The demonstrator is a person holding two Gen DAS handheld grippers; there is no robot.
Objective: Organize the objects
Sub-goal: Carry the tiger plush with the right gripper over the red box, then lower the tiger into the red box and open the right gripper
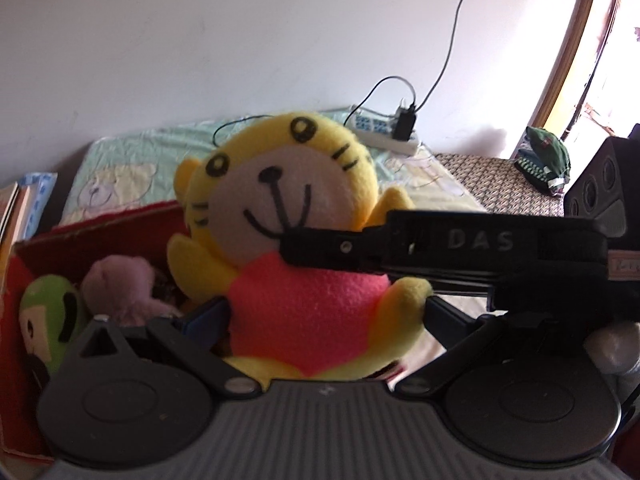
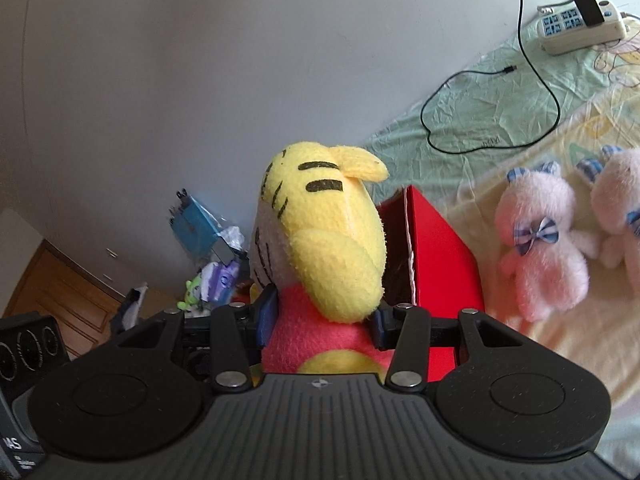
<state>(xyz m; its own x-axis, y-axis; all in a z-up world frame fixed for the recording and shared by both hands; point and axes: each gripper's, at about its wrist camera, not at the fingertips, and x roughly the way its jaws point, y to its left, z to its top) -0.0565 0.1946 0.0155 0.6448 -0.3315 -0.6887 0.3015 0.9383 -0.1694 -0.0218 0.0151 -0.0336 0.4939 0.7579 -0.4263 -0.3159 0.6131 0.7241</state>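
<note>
A yellow tiger plush (image 1: 280, 200) with a pink-red body hangs upright over the open red box (image 1: 100, 232). My right gripper (image 2: 322, 320) is shut on its body, blue pads pressing front and back. In the left wrist view one of that gripper's black fingers (image 1: 320, 250) reaches in from the right across the plush's chest. My left gripper (image 1: 320, 312) is spread wide, and its pads just flank the plush's lower body. In the right wrist view the plush (image 2: 320, 240) shows side-on in front of the red box (image 2: 440, 256).
A green toy (image 1: 48, 320) and a mauve plush (image 1: 120, 284) lie in the box. Two pink bears (image 2: 540, 240) lie on the bed sheet to the right. A power strip (image 2: 580, 28) with cables sits by the wall. A black speaker (image 1: 604, 192) stands at the right.
</note>
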